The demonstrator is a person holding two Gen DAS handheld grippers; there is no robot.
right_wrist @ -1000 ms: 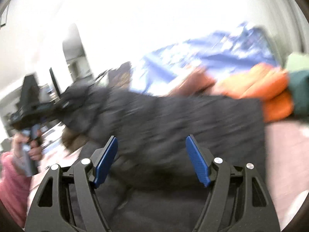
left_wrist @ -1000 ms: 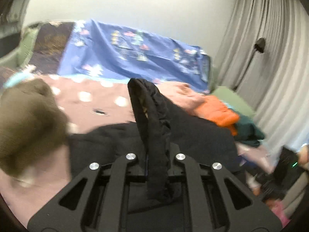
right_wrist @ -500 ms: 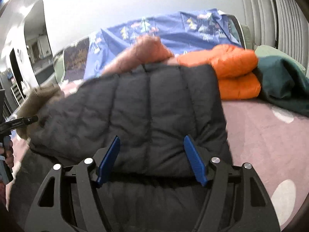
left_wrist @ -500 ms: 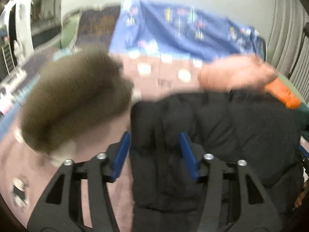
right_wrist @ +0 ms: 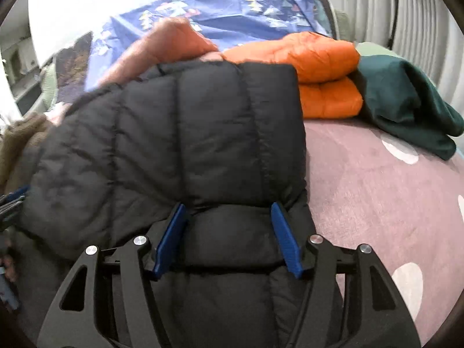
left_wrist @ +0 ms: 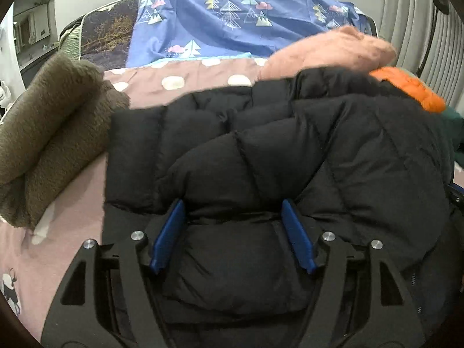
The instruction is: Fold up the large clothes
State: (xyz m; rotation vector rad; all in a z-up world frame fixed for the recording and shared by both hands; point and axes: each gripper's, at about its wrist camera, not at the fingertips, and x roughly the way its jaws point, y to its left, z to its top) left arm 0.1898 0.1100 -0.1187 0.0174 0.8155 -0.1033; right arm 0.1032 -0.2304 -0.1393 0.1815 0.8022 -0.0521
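Observation:
A black quilted puffer jacket (left_wrist: 290,150) lies folded over on the pink dotted bedspread (left_wrist: 203,84); it also fills the right wrist view (right_wrist: 185,145). My left gripper (left_wrist: 233,208) is open, its blue pads either side of a puffy fold at the jacket's near edge. My right gripper (right_wrist: 229,211) is open too, its blue pads straddling the jacket's near edge by its right side. Neither is closed on the cloth.
A brown fleece garment (left_wrist: 49,133) lies folded at the left. A peach fleece (left_wrist: 327,52), a folded orange jacket (right_wrist: 322,72) and a dark green garment (right_wrist: 406,101) lie behind and right. A blue tree-print sheet (left_wrist: 232,26) covers the back.
My left gripper was shut on a raised strip of the black jacket; it has let go, opened and lowered. The jacket's upper layer has been laid down flat. The right gripper stayed open.

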